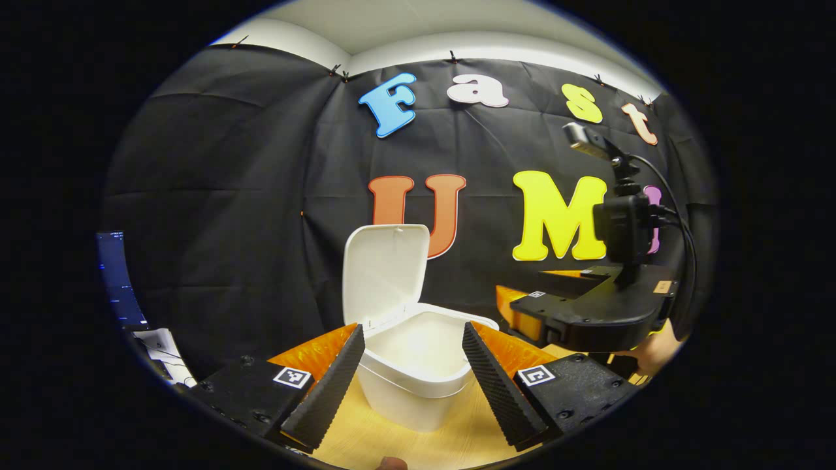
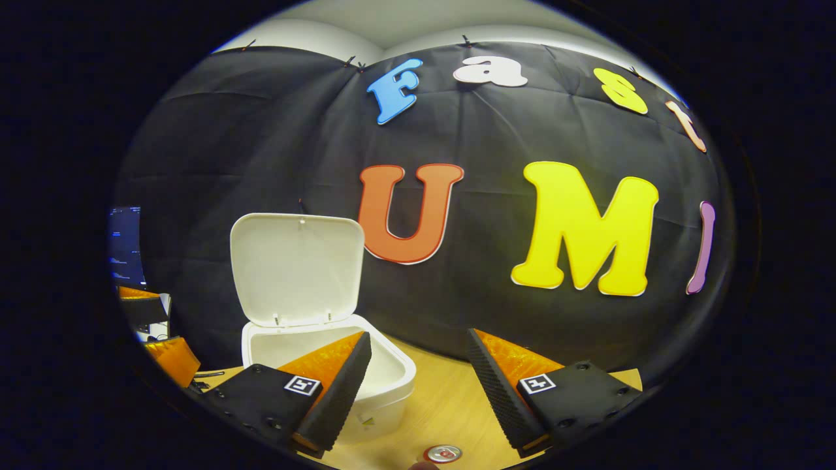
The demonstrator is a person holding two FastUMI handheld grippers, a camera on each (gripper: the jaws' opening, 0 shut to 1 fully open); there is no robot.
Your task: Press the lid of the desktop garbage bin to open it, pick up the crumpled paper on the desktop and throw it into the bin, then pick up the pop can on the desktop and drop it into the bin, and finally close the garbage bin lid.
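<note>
The white desktop bin (image 1: 411,385) stands on the wooden table with its lid (image 1: 382,274) raised upright at the back. My left gripper (image 1: 413,329) is open, and its fingers frame the bin's open mouth from the near side without touching it. In the right gripper view the bin (image 2: 385,391) sits to the left with its lid (image 2: 297,267) up. My right gripper (image 2: 416,336) is open over the tabletop just right of the bin. The pop can's top (image 2: 442,453) peeks in at the bottom edge between its fingers. The right gripper (image 1: 588,313) also hangs right of the bin.
The black cloth wall stands close behind the bin. A dark screen (image 1: 114,274) and some papers (image 1: 160,349) lie far left. A hand (image 1: 653,352) holds the right gripper. Bare wooden table (image 2: 450,398) stretches right of the bin. The left gripper (image 2: 157,326) shows at far left.
</note>
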